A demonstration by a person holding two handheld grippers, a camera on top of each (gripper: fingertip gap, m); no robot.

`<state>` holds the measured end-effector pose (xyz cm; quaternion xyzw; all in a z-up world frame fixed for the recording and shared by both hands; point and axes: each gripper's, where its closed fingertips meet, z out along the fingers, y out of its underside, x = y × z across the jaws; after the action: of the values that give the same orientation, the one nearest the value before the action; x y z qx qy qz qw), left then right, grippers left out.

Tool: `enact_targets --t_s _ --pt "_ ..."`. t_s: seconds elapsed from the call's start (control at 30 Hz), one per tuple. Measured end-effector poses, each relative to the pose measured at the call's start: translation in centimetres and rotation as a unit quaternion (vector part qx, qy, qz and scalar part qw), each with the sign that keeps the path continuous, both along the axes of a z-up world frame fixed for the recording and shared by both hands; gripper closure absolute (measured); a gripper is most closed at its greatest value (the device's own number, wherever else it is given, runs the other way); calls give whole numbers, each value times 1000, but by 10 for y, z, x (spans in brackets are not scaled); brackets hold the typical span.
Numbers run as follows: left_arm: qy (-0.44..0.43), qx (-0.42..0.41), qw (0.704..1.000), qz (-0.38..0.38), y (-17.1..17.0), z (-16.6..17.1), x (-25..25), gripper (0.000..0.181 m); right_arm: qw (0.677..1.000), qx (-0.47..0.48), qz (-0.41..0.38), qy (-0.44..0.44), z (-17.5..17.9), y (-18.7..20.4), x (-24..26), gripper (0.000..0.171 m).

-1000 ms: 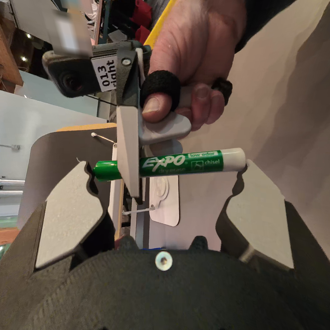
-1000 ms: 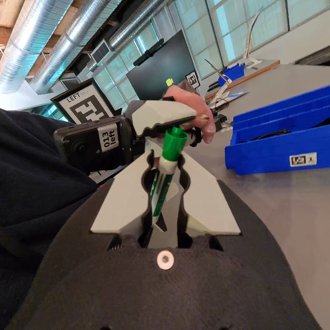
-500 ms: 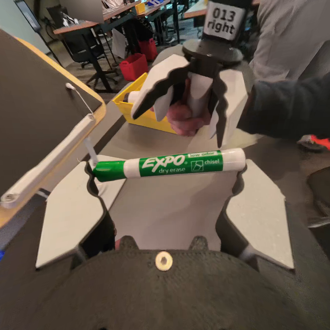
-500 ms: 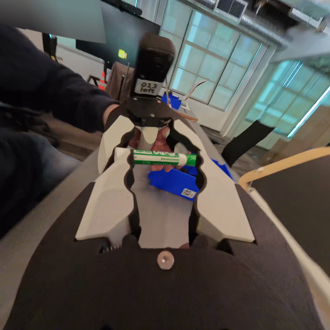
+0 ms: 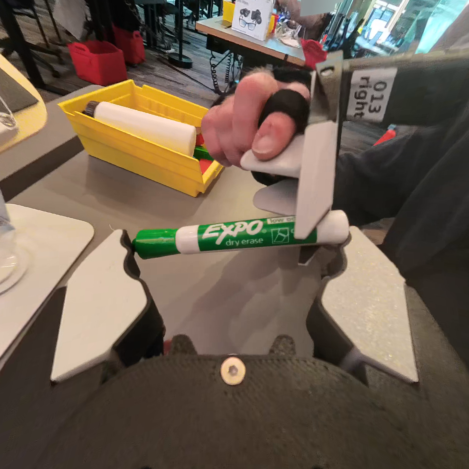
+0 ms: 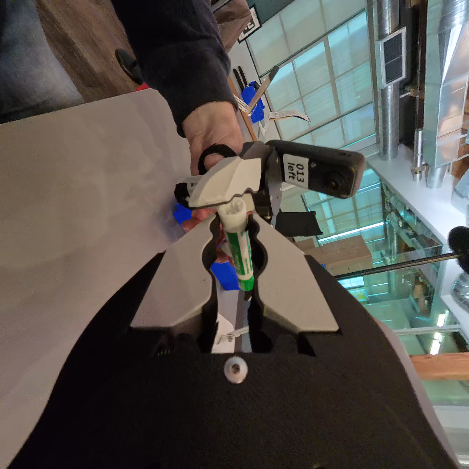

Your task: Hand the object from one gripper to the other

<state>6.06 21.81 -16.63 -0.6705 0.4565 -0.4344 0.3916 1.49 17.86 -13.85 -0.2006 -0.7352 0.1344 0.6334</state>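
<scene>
The green dry-erase marker (image 5: 241,237) spans lengthwise between the fingertips of the left gripper (image 5: 237,243), cap end against one finger and white tail end against the other, held clear of the grey table (image 5: 157,200). The right gripper (image 6: 234,229) is closed across the marker's barrel near the white end, so both grippers hold it at once. Judged from this, the receiving grasp is made; what remains is for the left gripper to release and draw away.

Right gripper (image 6: 232,229) was apart half a second ago, fingers spread — now clamped on the white butt end of the green dry-erase marker (image 5: 236,236). A second ago it gripped near the cap.
</scene>
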Motion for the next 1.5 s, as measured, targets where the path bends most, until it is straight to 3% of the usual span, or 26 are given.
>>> enact_targets --t_s 0.2,0.23,0.33,0.43,0.5,0.6,0.67,0.73,0.97,1.17,1.5 --pt "-21 -59 998 -19 -7 -6 2 35 999 -50 -9 -2 -3 1 -2 154" --pt "-25 -49 998 -19 -6 -4 1 42 997 -81 -14 4 -1 4 -1 154" --pt "23 59 998 13 4 -4 -8 39 977 -209 -9 45 14 16 4 154" --pt "68 177 981 42 10 1 -14 40 922 -379 21 76 28 30 10 155" --pt "121 281 950 65 17 1 -18 40 865 -491 49 91 36 39 14 154" --pt "217 440 868 77 22 0 -18 37 783 -610 82 89 36 51 18 154" --pt "259 525 807 70 22 1 -15 35 750 -652 87 71 29 55 17 154" --pt "277 561 778 56 19 0 -10 35 733 -674 82 35 18 54 15 154" --pt "302 571 764 4 13 -12 0 35 706 -702 81 -56 -5 45 9 155" --pt "333 562 757 -15 17 -30 0 37 694 -710 90 -77 -8 40 7 154" --pt "304 539 785 16 17 -27 1 38 685 -719 103 -52 -5 44 3 154"
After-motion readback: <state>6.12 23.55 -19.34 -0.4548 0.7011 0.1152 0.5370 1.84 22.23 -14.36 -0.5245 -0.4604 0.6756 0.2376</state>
